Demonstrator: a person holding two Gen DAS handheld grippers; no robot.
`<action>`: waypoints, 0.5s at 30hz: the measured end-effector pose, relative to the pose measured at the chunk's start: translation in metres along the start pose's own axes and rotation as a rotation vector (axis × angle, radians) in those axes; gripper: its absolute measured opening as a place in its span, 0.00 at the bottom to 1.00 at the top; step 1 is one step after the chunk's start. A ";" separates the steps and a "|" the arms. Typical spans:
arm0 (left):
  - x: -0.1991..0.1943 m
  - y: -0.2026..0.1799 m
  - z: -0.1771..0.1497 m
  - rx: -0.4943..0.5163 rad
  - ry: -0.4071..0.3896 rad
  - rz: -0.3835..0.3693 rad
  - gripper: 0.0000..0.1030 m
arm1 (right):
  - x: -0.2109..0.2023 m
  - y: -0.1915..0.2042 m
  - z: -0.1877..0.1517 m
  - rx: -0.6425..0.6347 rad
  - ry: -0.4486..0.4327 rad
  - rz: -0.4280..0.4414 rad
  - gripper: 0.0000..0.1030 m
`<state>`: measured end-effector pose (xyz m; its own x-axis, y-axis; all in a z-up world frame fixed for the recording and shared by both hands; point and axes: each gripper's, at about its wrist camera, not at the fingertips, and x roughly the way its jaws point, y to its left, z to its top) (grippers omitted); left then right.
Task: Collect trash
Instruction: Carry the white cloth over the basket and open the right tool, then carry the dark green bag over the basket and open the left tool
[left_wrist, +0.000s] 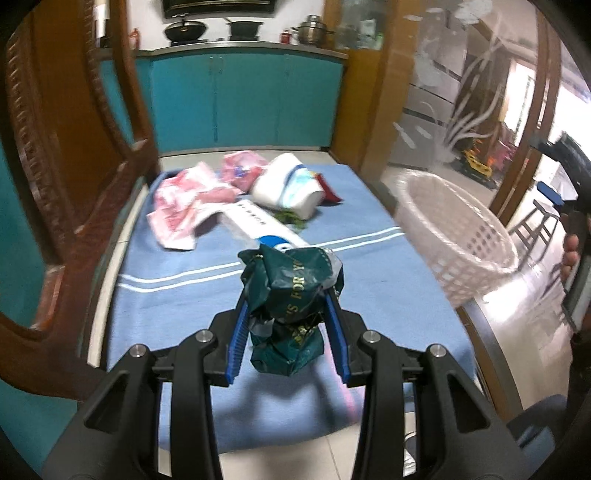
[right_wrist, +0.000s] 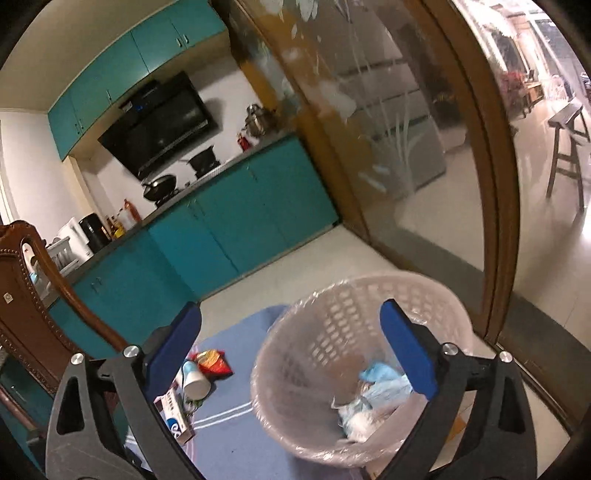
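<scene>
We see teal cabinets (left_wrist: 243, 103) as the backdrop, with a black wok (left_wrist: 184, 30) and a steel pot (left_wrist: 313, 30) on the counter above them, a carved wooden chair (left_wrist: 70, 177) left of them, and a glass door (right_wrist: 388, 140) to their right.

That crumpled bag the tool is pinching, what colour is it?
The crumpled bag is dark green with gold lettering, clearest in the left wrist view.
</scene>
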<state>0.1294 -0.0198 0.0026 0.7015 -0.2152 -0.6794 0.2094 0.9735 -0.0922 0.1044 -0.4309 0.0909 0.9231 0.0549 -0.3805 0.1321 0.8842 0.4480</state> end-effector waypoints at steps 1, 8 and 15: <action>0.002 -0.009 0.003 0.007 0.003 -0.009 0.38 | 0.000 -0.003 0.000 0.018 -0.001 -0.011 0.93; 0.025 -0.140 0.097 0.113 -0.044 -0.210 0.42 | -0.014 -0.037 0.011 0.153 -0.082 -0.064 0.93; 0.064 -0.184 0.127 0.131 -0.013 -0.159 0.92 | -0.014 -0.040 0.015 0.132 -0.082 -0.059 0.93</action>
<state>0.2221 -0.2227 0.0682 0.6615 -0.3670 -0.6541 0.4043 0.9090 -0.1011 0.0915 -0.4741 0.0905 0.9379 -0.0379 -0.3448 0.2282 0.8161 0.5310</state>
